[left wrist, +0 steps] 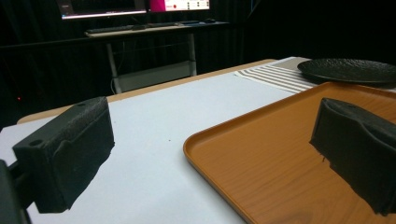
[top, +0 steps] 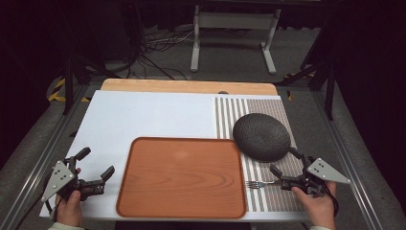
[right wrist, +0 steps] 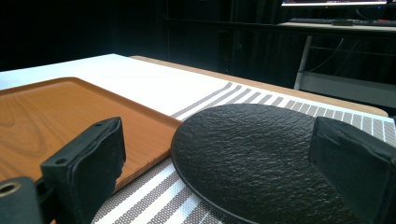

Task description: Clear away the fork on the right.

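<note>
High view: bench (top: 143, 115) w/ white top sheet; wooden tray (top: 184, 176) sits near-centre at front edge, nothing on it. Striped placemat (top: 268, 191) lies on rt side of bench, touching/just under tray's rt edge. Black textured plate (top: 262, 136) rests on placemat, its left rim just beside tray's far-rt corner. Fork (top: 261, 183) lies flat on placemat betw. tray and rt gripper, tines toward tray; handle end reaches the gripper's fingers, contact cannot be told. Left gripper (top: 95, 167) is held by left hand (top: 71, 208) at front-left of bench, just beside tray's left edge; fingers spread wide, nothing betw. them. Right gripper (top: 286, 162) is held by right hand (top: 318, 203) at front-rt, over placemat, near plate's front rim; fingers wide apart, nothing gripped. Left gripper view: both fingers (left wrist: 65, 158) wide apart, hovering low; tray rim (left wrist: 224, 135) passes betw. them, plate (left wrist: 348, 70) well beyond. Right gripper view: fingers (right wrist: 86, 163) wide apart w/ plate (right wrist: 247, 154) directly ahead betw. them, apart from both; tray (right wrist: 56, 116) at left, placemat stripes (right wrist: 154, 200) beneath.
</note>
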Demonstrator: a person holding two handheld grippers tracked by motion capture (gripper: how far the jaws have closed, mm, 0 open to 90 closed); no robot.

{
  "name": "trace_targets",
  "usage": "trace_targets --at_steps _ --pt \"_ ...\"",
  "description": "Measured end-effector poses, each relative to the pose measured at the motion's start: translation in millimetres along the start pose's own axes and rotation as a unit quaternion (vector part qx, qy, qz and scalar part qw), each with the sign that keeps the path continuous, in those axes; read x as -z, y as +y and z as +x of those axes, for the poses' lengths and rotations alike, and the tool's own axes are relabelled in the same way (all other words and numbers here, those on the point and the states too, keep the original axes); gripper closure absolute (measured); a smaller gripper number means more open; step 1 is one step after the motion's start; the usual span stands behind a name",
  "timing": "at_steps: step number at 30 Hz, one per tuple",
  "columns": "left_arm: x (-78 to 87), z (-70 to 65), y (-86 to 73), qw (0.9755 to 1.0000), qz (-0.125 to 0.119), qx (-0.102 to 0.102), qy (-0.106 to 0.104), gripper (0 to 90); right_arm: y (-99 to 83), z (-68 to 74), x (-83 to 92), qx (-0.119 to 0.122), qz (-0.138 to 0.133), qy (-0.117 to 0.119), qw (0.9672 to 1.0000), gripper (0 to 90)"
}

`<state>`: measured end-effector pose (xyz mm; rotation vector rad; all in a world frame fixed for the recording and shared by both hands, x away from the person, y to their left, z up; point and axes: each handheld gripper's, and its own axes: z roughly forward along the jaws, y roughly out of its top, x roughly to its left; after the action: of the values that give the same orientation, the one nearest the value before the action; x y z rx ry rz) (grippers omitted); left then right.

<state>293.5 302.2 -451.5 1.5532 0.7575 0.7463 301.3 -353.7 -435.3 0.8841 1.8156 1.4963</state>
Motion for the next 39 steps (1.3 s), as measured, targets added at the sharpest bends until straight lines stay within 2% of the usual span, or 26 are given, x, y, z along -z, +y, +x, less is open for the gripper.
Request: trace_targets --at_steps 3,33,39 --pt "1.2 0.6 0.1 1.0000 0.000 0.004 0.000 0.3 1.0 1.6 -1.1 0.003 -0.001 0.003 1.0000 4.5" --pt "-0.6 -0.7 1.5 0.9999 0.009 -0.002 -0.008 0.5 0.5 0.7 -1.9 -0.001 0.003 0.008 1.0000 4.5" --pt "-1.7 -1.7 1.4 0.9999 0.011 -0.003 -0.009 0.5 7.3 1.0 -8.9 -0.007 -0.001 0.021 0.9998 4.5"
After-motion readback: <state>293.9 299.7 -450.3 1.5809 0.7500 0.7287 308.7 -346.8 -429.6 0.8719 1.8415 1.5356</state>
